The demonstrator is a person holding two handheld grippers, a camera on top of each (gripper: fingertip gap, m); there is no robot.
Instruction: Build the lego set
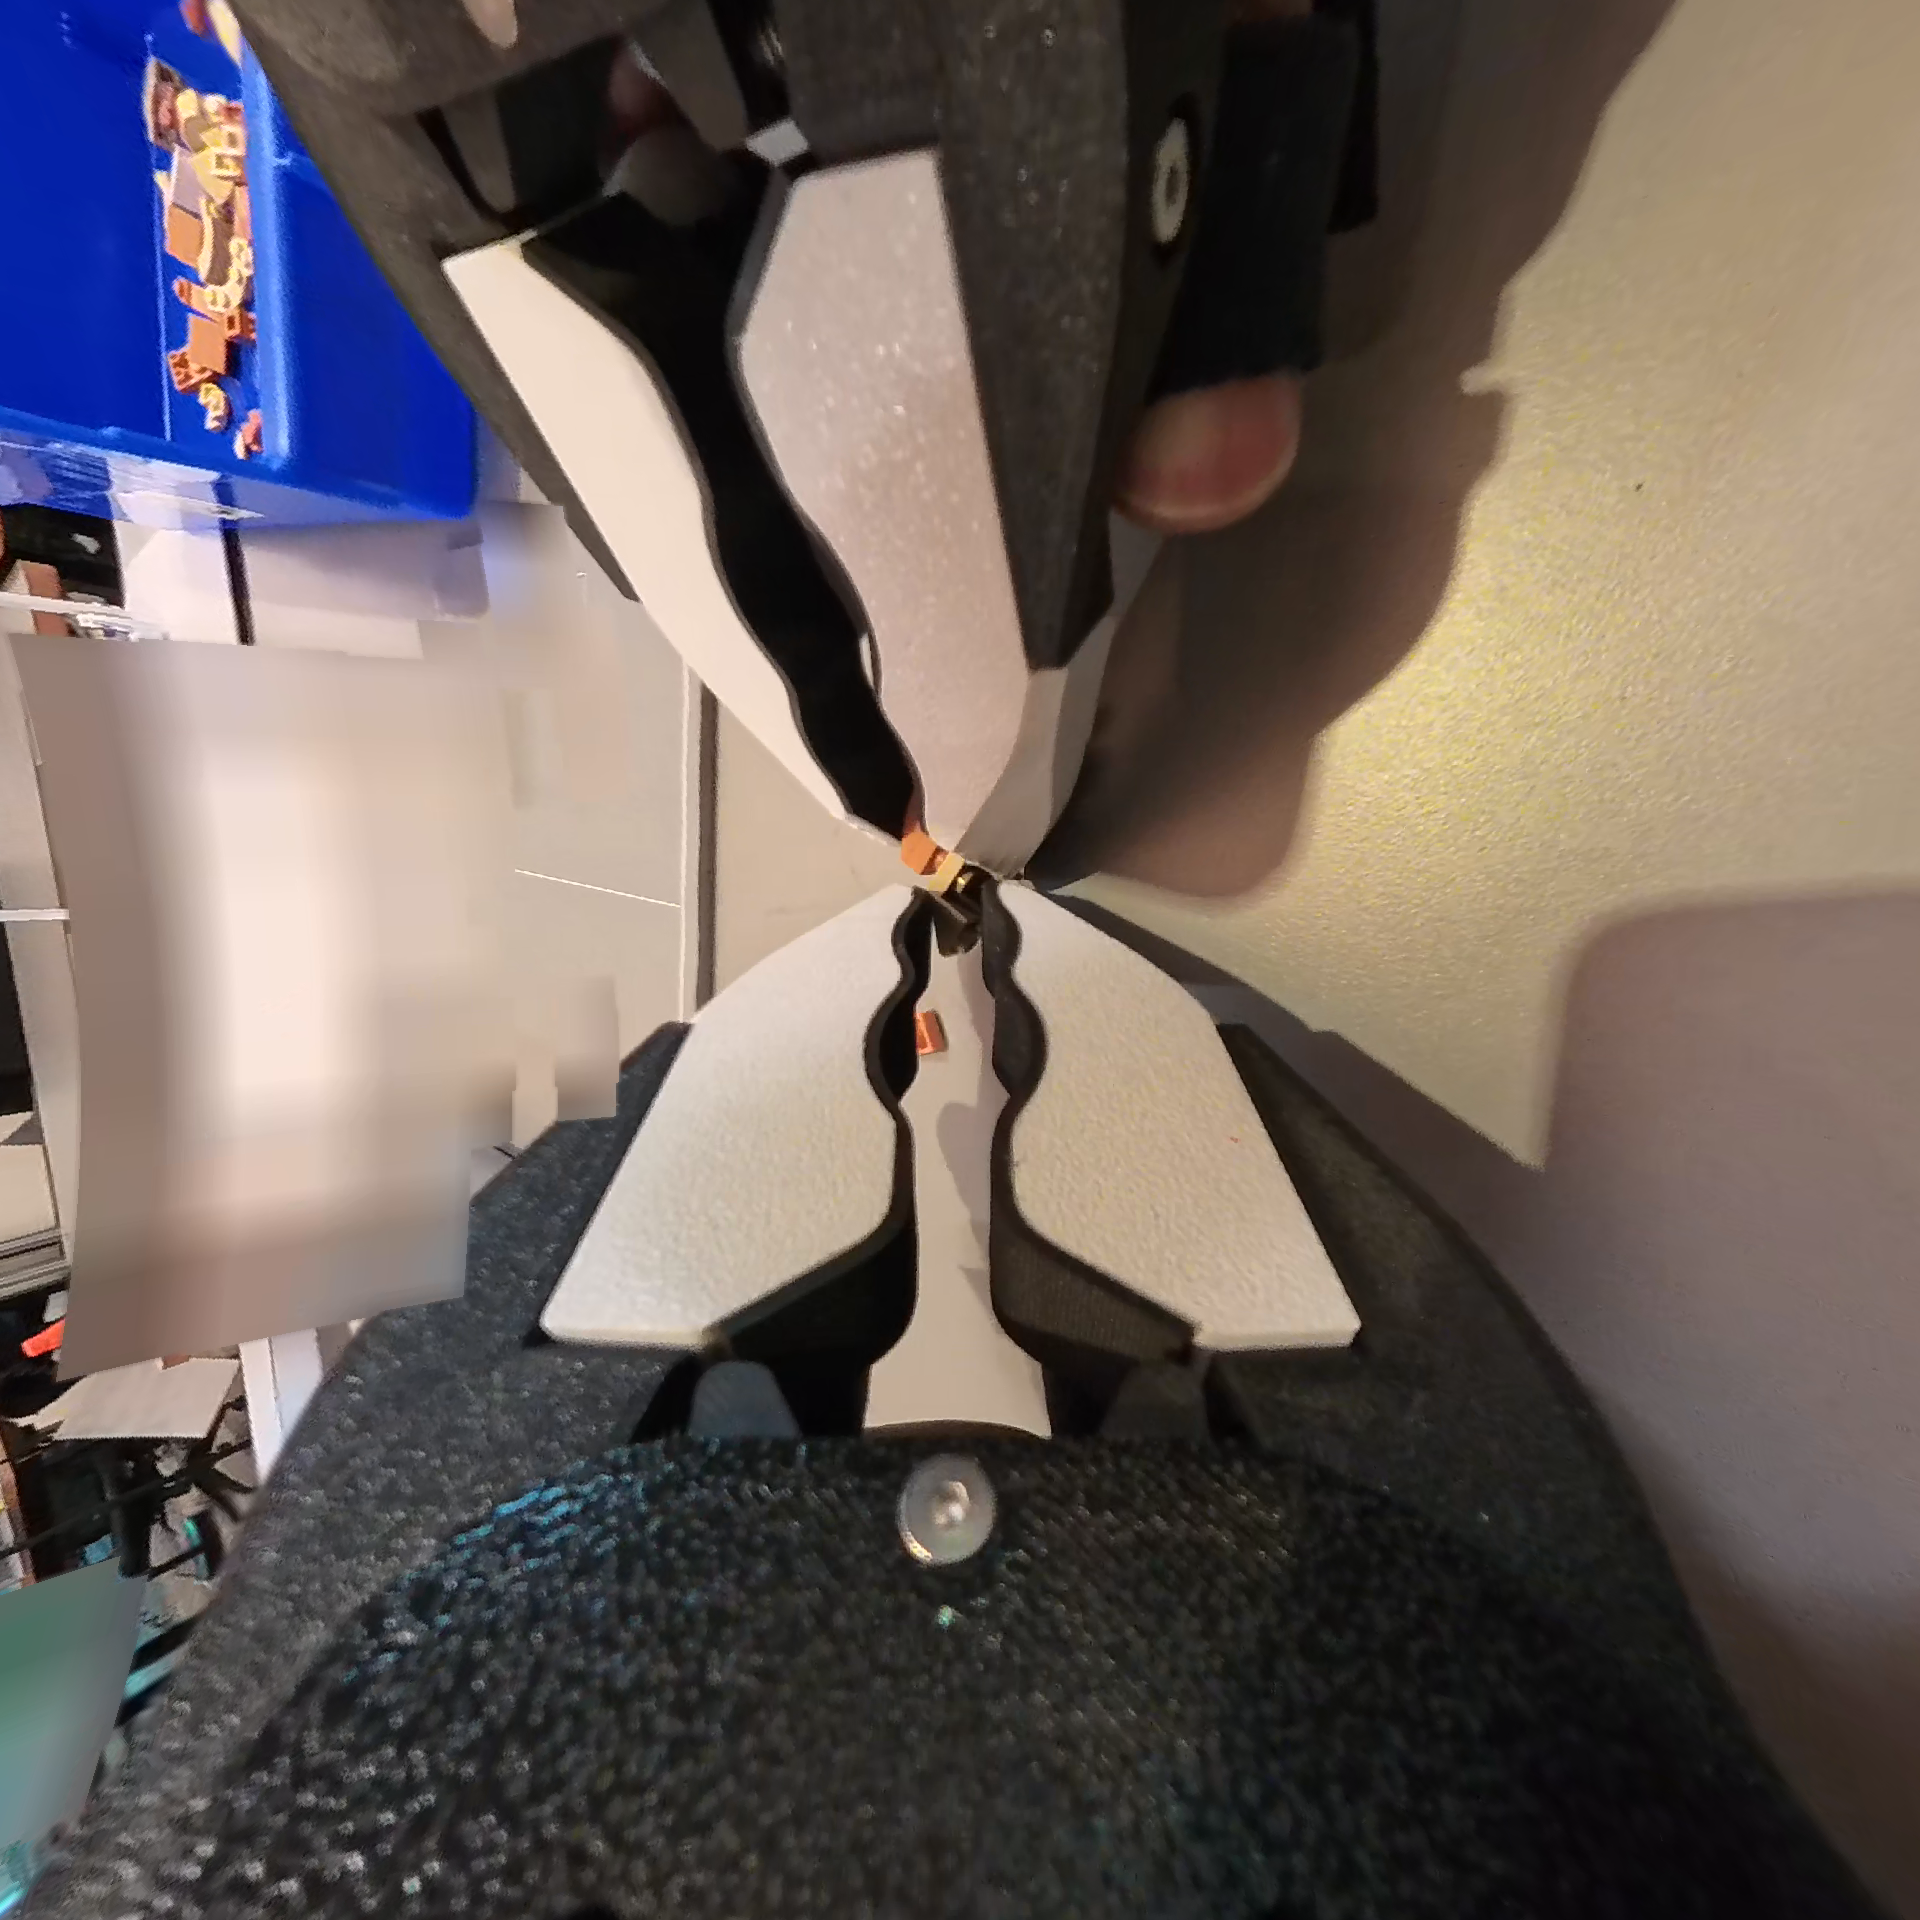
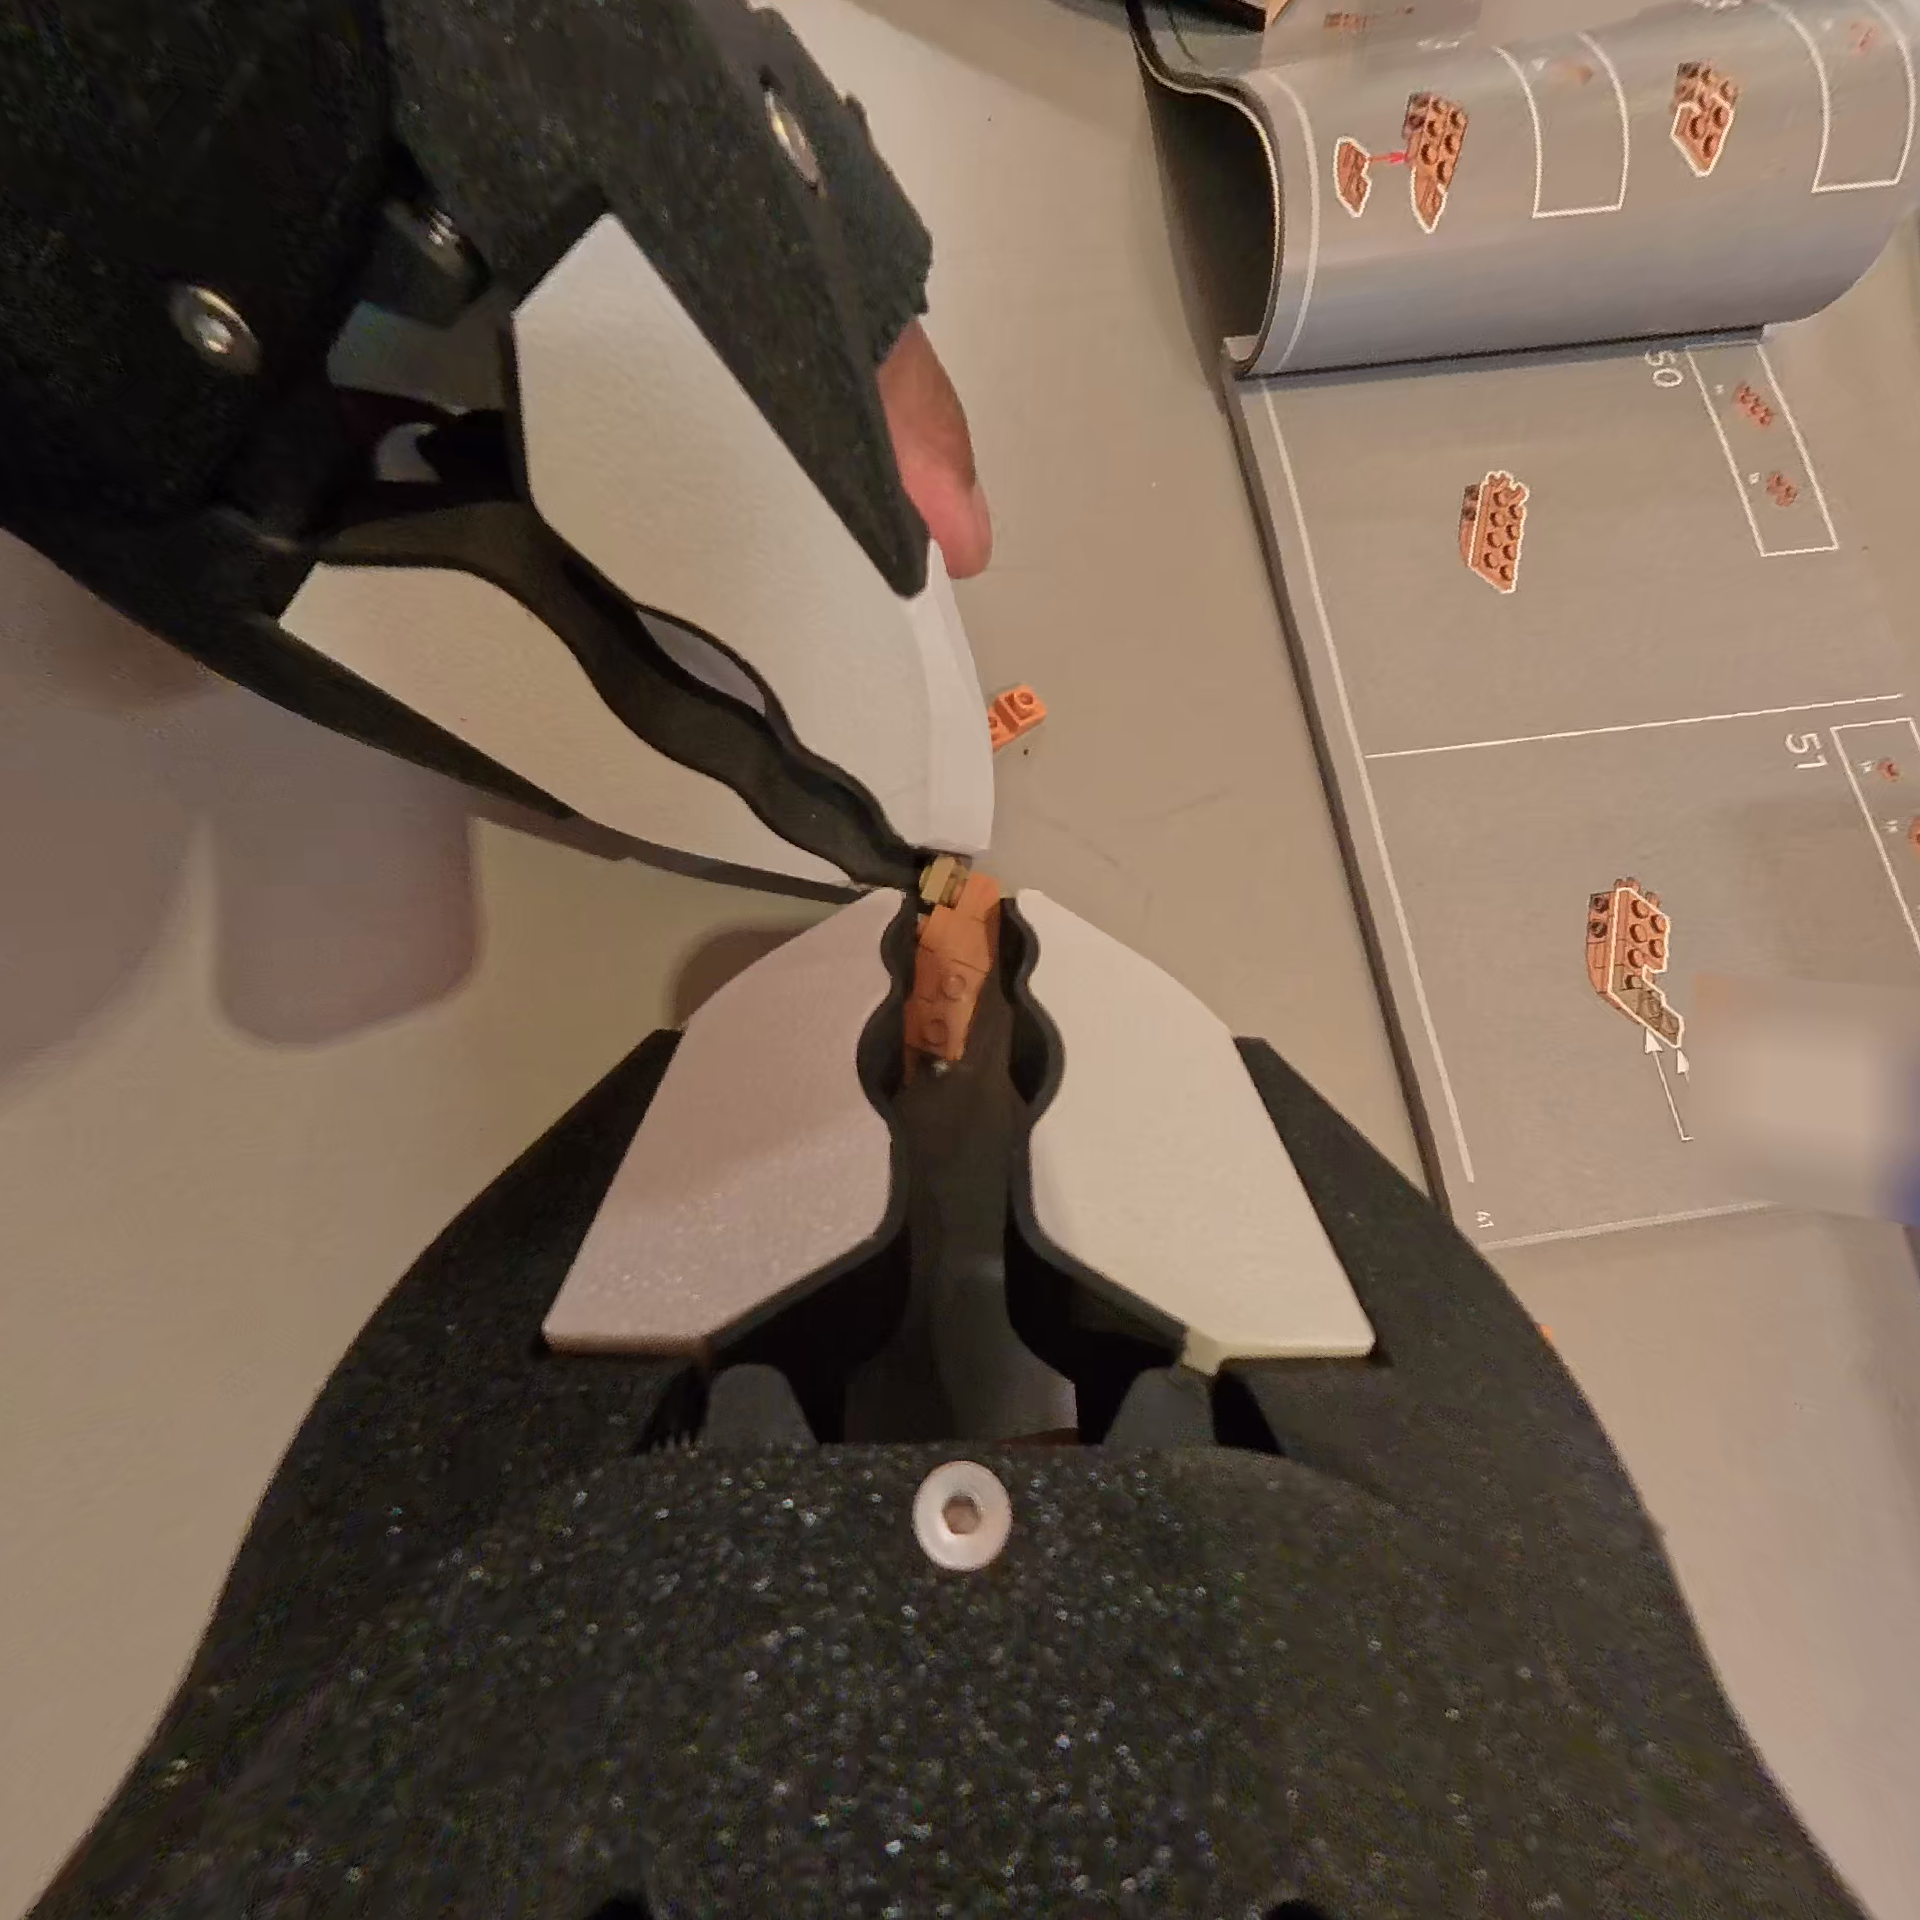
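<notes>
Right wrist view has the right gripper nearly closed, its white fingers pinching a small orange assembly of studded plastic bricks that lies lengthwise in the narrow slot between them, far end poking past the tips. From the upper left the left gripper reaches in, jaws almost shut on a tiny tan-yellow plastic brick that touches the far end of the orange assembly. A loose orange studded brick lies on the pale grey tabletop just beyond the grippers. An open grey instruction booklet with brick drawings lies on the right. Left wrist view shows the same meeting tip to tip, with a blue box at far left.
</notes>
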